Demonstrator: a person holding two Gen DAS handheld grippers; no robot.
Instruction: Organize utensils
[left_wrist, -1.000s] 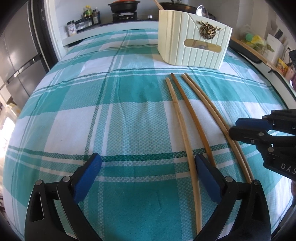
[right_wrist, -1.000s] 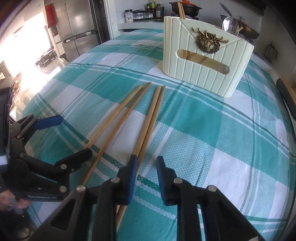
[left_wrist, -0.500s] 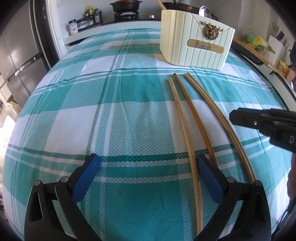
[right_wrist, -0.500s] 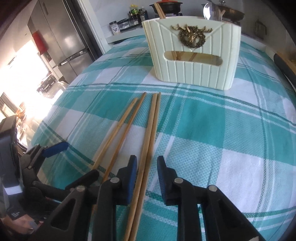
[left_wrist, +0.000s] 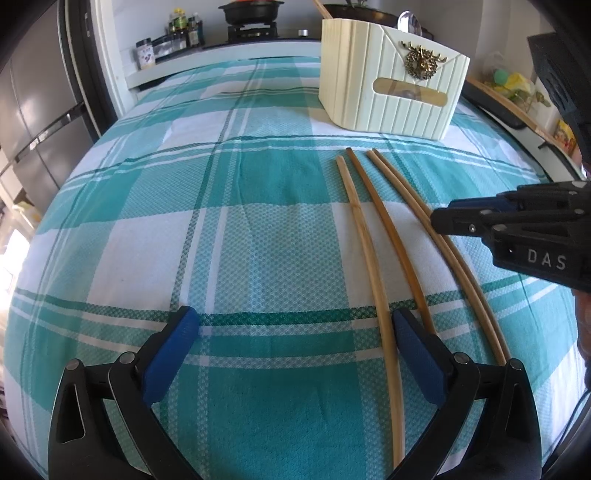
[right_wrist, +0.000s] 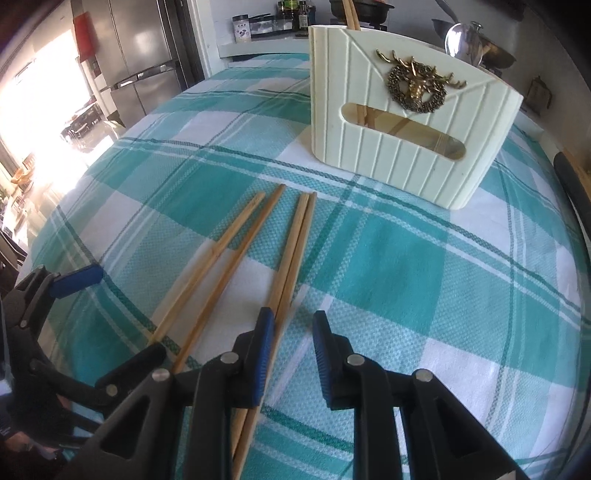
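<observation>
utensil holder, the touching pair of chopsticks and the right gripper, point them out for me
utensil holder (right_wrist: 369, 147), right wrist view, ribbed front wall
touching pair of chopsticks (right_wrist: 293, 254), right wrist view, mid shaft
right gripper (right_wrist: 291, 354), right wrist view, gap between fingertips

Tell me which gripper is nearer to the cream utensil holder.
Right. The right gripper is above the chopsticks leading toward the holder; the left gripper sits farther back, toward the cloth's near edge.

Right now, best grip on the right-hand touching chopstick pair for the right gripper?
Probably the thick near ends of the touching pair, taken from above with the right gripper closing across both sticks. They lie flat on the checked cloth, side by side, tips toward the cream holder.
</observation>
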